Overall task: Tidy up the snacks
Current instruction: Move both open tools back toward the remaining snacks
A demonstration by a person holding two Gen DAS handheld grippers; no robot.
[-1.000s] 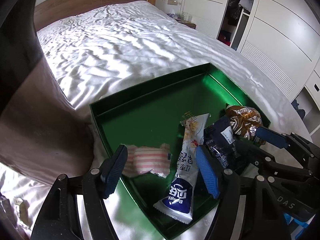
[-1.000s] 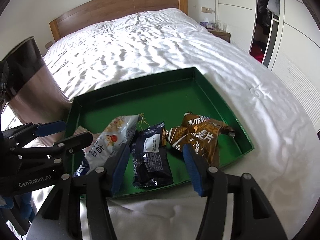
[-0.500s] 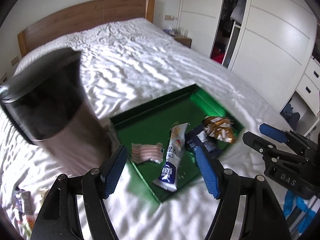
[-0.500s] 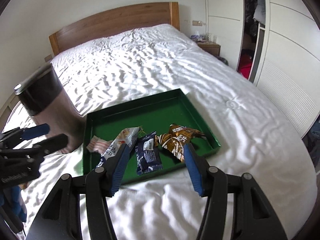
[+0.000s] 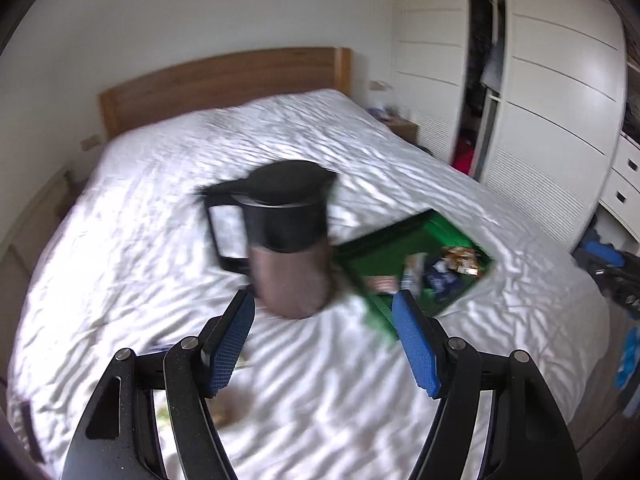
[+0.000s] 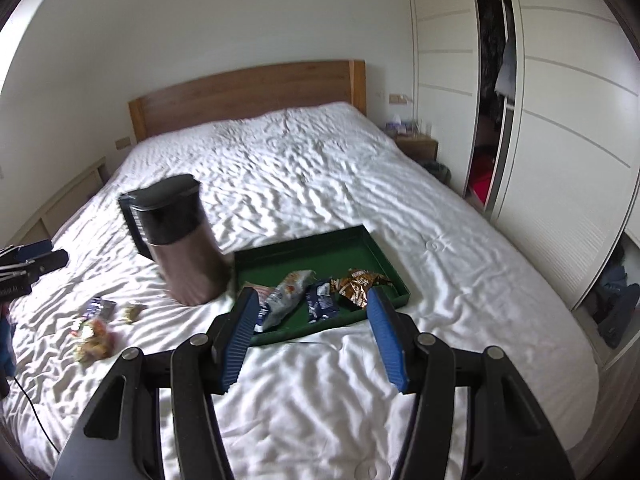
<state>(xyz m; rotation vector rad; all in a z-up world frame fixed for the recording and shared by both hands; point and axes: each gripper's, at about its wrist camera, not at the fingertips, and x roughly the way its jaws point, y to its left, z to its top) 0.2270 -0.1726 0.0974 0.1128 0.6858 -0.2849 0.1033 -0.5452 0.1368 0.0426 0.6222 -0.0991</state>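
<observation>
Both grippers, left point(image 5: 323, 340) and right point(image 6: 310, 334), hang wide open and empty above the bed point(image 6: 304, 168); a dark kettle point(image 6: 182, 240) stands touching the green tray point(image 6: 360, 240) of snacks, loose wrappers point(image 6: 94, 332) beside it.

1. A bed point(image 6: 320, 184) with a rumpled white cover fills the space ahead of the fingers in both views.
2. A wooden headboard point(image 6: 248, 92) stands at the far end, against a plain white wall point(image 6: 200, 20).
3. White wardrobes point(image 6: 568, 120) with sliding panels line the room to the right of the fingers; a gap between panels shows hanging clothes point(image 6: 506, 68).
4. A small wooden nightstand point(image 6: 416, 146) sits between headboard and wardrobes, with small items on top, too small to tell.
5. White drawers point(image 5: 624, 184) show at the far right in the left wrist view.
6. Daylight lies in soft patches across the cover.
</observation>
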